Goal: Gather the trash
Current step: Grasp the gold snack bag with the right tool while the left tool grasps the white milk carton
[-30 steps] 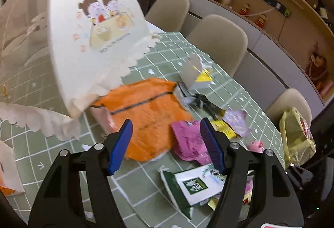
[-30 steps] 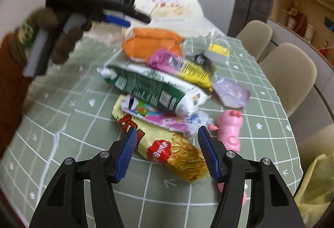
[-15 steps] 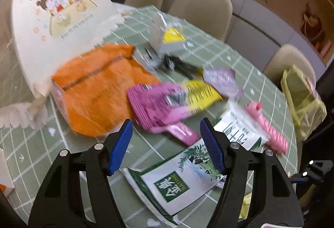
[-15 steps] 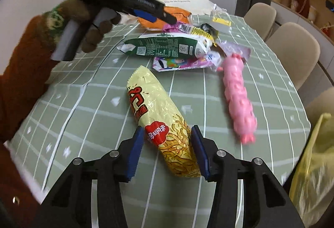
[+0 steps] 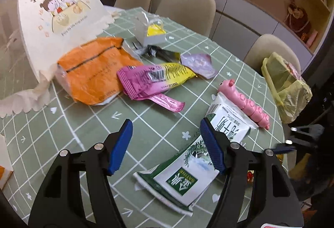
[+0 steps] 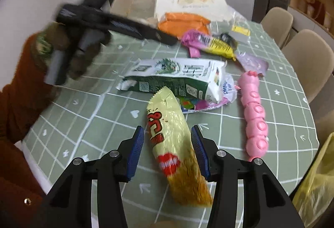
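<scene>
Trash lies on a green checked tablecloth (image 5: 87, 123). My left gripper (image 5: 166, 144) hangs open and holds nothing, with a flattened green and white carton (image 5: 181, 178) just beyond its right finger. Farther off lie a pink and yellow wrapper (image 5: 154, 77), an orange bag (image 5: 94, 73) and a purple wrapper (image 5: 198, 63). My right gripper (image 6: 167, 144) is shut on a yellow snack bag (image 6: 167, 123), whose far end overlaps the carton (image 6: 173, 79). In the right wrist view the left gripper (image 6: 167, 39) shows blurred, held by a gloved hand (image 6: 83, 57).
A pink caterpillar toy (image 5: 246, 102) lies to the right of the carton. A cartoon-printed food cover (image 5: 58, 15) stands at the back left, with a small grey box (image 5: 150, 38) beside it. A yellow plastic bag (image 5: 286, 86) hangs open off the table's right edge. Beige chairs (image 5: 187, 9) ring the far side.
My right gripper's jaws narrowed onto the yellow snack bag and carried it toward the carton. The left gripper swung right, from over the orange bag to beside the carton, still open.
</scene>
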A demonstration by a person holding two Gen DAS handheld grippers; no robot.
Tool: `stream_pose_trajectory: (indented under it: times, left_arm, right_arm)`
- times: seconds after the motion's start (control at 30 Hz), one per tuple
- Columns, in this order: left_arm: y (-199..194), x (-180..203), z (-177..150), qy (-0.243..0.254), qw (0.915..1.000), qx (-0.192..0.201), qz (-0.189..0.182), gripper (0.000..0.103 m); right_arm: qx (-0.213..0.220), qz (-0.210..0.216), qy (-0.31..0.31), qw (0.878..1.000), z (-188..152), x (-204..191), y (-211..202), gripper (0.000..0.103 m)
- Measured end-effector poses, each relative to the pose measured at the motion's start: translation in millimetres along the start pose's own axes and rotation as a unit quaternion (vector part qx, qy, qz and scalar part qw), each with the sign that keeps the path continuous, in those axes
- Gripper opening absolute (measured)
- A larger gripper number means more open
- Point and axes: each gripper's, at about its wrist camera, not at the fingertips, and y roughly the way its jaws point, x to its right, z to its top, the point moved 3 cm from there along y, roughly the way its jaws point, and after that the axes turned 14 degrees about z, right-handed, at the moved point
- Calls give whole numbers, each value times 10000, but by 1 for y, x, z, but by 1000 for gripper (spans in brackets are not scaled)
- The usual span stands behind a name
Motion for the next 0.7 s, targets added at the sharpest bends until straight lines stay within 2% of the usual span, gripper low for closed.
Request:
stream_pose_trajectory:
  times: [0.07,0.1,0.2,0.37,0.5,0.57,0.7]
  left_arm:
    - [-4,-2,-1,93,9999,70,-104,64]
    - [-4,-1,-2,178,9997,77,-147,64]
    - [-2,3,-4,298,9992,56,-261,64]
    - [4,13,-9,402,9980,25,-493,64]
    - [12,29,-17,632,9966,-104,-511,64]
    - [11,36,-21,753,9954,-143,-566,64]
    - [-5,60,-30,1343,9889,132,-621,71]
  right_arm:
    - [-169,-143,1,9998,-3,2,9,40]
    - [-152,-178,-35,9997,-6,2,9,29]
    - [89,184,128,9997,-17,-4,1,23]
    - [921,-29,700,9933,-45,1,-32,23]
    - [1655,-502,1270,9767,-68,14,-57,23]
    - [1858,-623,1456,9697,-76,20,-64,23]
    - [1978,-780,1627,9635,-87,30,-73,23]
